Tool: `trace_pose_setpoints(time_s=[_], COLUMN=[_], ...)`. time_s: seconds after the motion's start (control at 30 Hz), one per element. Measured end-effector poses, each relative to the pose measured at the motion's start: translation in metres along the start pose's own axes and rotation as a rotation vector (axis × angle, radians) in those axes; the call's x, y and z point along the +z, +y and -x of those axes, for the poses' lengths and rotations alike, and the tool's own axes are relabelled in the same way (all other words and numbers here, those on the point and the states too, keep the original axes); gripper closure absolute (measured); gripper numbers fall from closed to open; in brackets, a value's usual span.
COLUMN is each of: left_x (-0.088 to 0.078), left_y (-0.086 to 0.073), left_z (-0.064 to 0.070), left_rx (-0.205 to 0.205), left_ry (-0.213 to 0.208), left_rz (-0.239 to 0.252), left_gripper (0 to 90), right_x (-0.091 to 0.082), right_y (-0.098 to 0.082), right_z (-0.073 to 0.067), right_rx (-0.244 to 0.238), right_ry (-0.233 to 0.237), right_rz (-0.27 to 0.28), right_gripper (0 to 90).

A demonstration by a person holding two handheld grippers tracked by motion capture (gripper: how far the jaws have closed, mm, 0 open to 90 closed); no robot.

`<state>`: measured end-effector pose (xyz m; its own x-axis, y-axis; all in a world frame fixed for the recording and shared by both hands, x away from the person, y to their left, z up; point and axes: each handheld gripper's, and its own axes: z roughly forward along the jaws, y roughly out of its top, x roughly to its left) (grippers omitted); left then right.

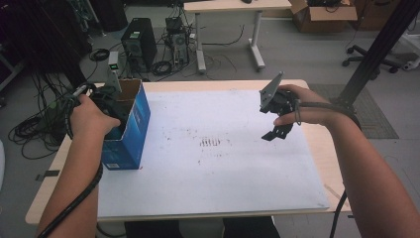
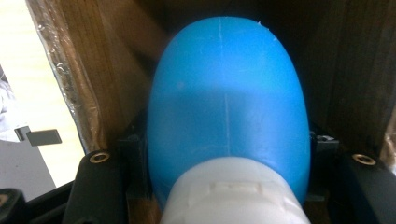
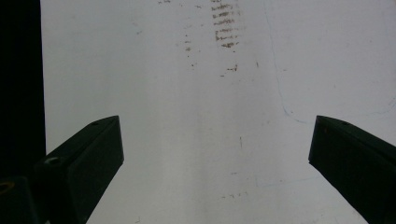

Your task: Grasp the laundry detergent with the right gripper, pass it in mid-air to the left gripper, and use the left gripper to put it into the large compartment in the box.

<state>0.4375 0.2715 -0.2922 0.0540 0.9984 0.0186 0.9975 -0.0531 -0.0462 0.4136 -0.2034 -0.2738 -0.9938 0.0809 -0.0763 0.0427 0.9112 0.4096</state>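
Note:
A blue cardboard box (image 1: 134, 130) stands open-topped at the table's left edge. My left gripper (image 1: 108, 101) reaches down into it. In the left gripper view the jaws are shut on a blue rounded bottle (image 2: 229, 98) with a white cap (image 2: 233, 196), against the box's brown inner walls (image 2: 107, 70). My right gripper (image 1: 276, 130) hovers over the right side of the white sheet (image 1: 208, 168), tilted downward. Its jaws stand wide open with nothing between them, as the right gripper view (image 3: 215, 144) shows, and smudged marks (image 3: 223, 25) lie on the sheet ahead.
A wooden table edge (image 1: 324, 148) borders the sheet at the right. Beyond the table the floor holds a black computer tower (image 1: 139, 43), cable tangles (image 1: 37, 126), another desk (image 1: 233, 29), a cardboard box (image 1: 322, 15) and an office chair base (image 1: 371, 57). A black slanted post (image 1: 376, 49) rises at the right.

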Motion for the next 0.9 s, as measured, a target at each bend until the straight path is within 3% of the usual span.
trace_pose_setpoints(time_s=[0.4, 0.57, 0.9], left_x=[0.0009, -0.0005, -0.0073], left_y=[-0.0003, -0.0003, -0.0006], left_z=[0.0021, 0.0029, 0.0055], left_rx=[0.006, 0.006, 0.008], left_ry=[-0.003, -0.008, 0.012], left_rz=[0.010, 0.004, 0.012], left_gripper=[36.8, 32.2, 32.0], right_x=[-0.0021, -0.0005, 0.0003], right_y=[-0.0031, -0.0041, -0.0070], right_z=[0.0002, -0.0009, -0.0011], right_rx=[0.003, 0.002, 0.007], right_ry=[0.003, 0.010, 0.007], right_rz=[0.006, 0.000, 0.009], right_gripper=[3.3, 3.3, 3.3])
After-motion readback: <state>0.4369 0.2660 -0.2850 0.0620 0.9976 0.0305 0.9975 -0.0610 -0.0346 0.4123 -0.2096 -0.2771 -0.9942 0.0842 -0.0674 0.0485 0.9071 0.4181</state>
